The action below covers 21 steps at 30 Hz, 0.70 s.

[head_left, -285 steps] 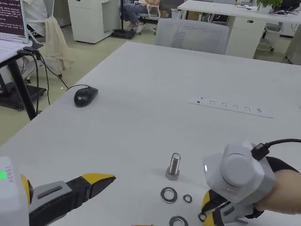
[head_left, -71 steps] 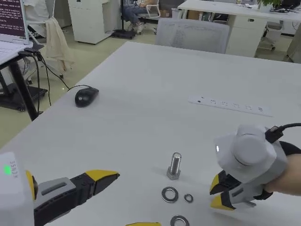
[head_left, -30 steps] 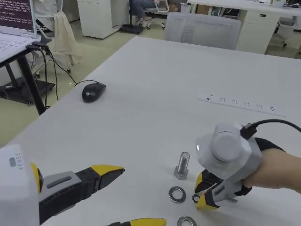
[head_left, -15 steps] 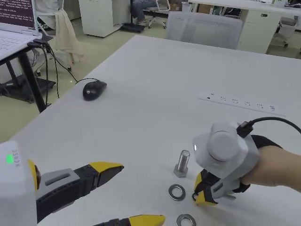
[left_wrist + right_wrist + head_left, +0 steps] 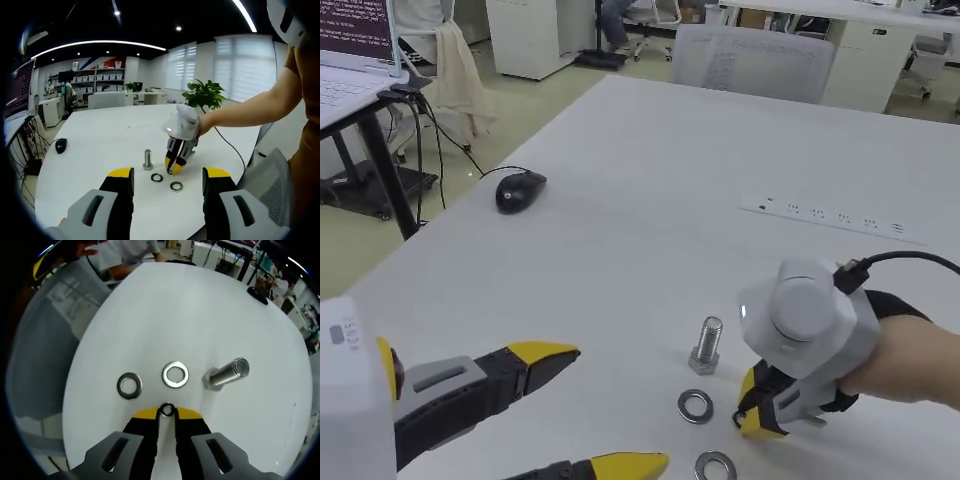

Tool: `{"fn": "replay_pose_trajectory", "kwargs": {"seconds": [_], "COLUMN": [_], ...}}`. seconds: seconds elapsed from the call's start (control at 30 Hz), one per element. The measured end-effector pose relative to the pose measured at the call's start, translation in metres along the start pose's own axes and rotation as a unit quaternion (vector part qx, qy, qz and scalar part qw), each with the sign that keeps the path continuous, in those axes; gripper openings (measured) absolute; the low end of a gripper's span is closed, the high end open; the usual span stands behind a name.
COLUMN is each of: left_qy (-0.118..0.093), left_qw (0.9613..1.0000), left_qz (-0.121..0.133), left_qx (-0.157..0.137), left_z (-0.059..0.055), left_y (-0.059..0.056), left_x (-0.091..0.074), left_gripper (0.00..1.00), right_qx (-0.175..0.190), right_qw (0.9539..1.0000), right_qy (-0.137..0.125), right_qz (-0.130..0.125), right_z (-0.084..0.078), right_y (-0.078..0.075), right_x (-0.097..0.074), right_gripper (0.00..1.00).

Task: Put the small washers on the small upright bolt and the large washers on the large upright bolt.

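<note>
My right gripper is down at the white surface, close to its near edge. The tips point at the tabletop just to the right of the upright bolt. In the right gripper view my jaws are drawn in to a narrow slit, and there's the small washer, sitting right between the yellow tips. It's pinched, I'd say. Whether it's clear of the surface, I can't tell.

The bolt stands on its head with its bare thread pointing up, apart from my tips. Just on its near side lies the bright large washer, flat on the surface, right ahead of my closed jaws. The duller large washer lies flat too, nearer the near edge and a little apart from the bright one.

Over to my left gripper: it hovers over the near edge, toward the near left corner. Its jaws are spread wide with nothing between them, aimed across at the washers and the bolt.

Farther out, a black mouse rests by the left edge, its cable trailing off that edge. A white power strip lies toward the right edge, well beyond the bolt.
</note>
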<state>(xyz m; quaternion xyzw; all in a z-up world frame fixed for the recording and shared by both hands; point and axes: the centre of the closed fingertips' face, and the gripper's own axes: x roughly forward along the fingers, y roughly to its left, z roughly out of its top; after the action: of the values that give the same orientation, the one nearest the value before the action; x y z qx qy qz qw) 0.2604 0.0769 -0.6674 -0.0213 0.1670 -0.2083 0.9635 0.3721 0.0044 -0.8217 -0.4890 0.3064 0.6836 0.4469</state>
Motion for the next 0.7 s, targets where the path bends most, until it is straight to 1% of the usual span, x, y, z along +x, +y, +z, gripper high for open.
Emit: {"fn": "replay_pose_trajectory", "kwargs": {"seconds": [0.17,0.3,0.53,0.7], "left_qy": [-0.001,0.004,0.002,0.004], "left_qw": [1.0000,1.0000,0.9999,0.9999], "left_qz": [-0.004,-0.007,-0.011,-0.013], "left_qx": [0.001,0.001,0.002,0.004], "left_z": [0.001,-0.001,-0.001,-0.001], "left_y": [-0.002,-0.004,-0.007,-0.007], "left_x": [0.002,0.005,0.006,0.006], "left_gripper": [0.54,0.54,0.54,0.54], "right_qx": [0.016,0.032,0.048,0.059], "right_qw": [0.9999,0.9994,0.9985,0.9979], "right_qy": [-0.001,-0.004,-0.005,0.002], "right_qz": [-0.004,-0.013,-0.023,-0.027], "right_z": [-0.012,-0.022,-0.034,-0.043], "right_y": [0.005,0.006,0.010,0.010], "right_x": [-0.008,-0.014,-0.021,-0.026], "right_gripper": [0.12,0.12,0.12,0.12]}}
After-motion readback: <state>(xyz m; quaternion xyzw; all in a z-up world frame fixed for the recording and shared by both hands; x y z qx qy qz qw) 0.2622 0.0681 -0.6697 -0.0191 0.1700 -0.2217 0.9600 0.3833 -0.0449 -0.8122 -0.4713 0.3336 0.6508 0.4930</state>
